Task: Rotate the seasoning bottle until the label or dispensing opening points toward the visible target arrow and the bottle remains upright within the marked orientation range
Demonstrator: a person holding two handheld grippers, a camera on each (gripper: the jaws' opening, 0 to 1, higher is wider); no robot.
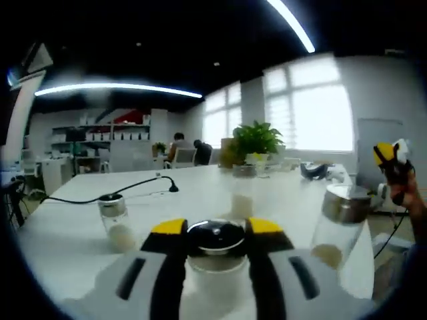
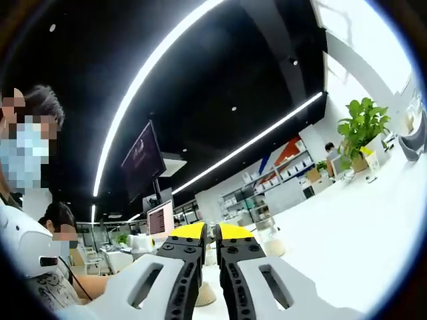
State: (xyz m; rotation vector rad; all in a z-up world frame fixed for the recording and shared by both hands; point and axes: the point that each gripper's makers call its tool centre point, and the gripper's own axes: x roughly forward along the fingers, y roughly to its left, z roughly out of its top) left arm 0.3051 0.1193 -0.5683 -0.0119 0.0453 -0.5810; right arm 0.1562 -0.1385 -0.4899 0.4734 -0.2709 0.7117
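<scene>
A clear seasoning bottle [image 1: 215, 267] with a black and silver lid stands upright on the white table [image 1: 73, 233], close in front of the camera. My left gripper [image 1: 215, 227] is shut on it, one yellow-tipped jaw on each side of the lid. I cannot see its label or opening. No arrow mark shows on the table. My right gripper [image 1: 391, 155] is held up in a hand at the right, off the table. In the right gripper view, that gripper [image 2: 211, 233] points up and across the room, jaws together with nothing between them.
Three more glass shakers stand on the table: left [image 1: 113, 219], right [image 1: 339, 227] and further back [image 1: 243, 193]. A black cable [image 1: 133, 187] crosses the left half. A potted plant [image 1: 257, 141] stands at the far edge. Two people [image 2: 27, 200] are at the left of the right gripper view.
</scene>
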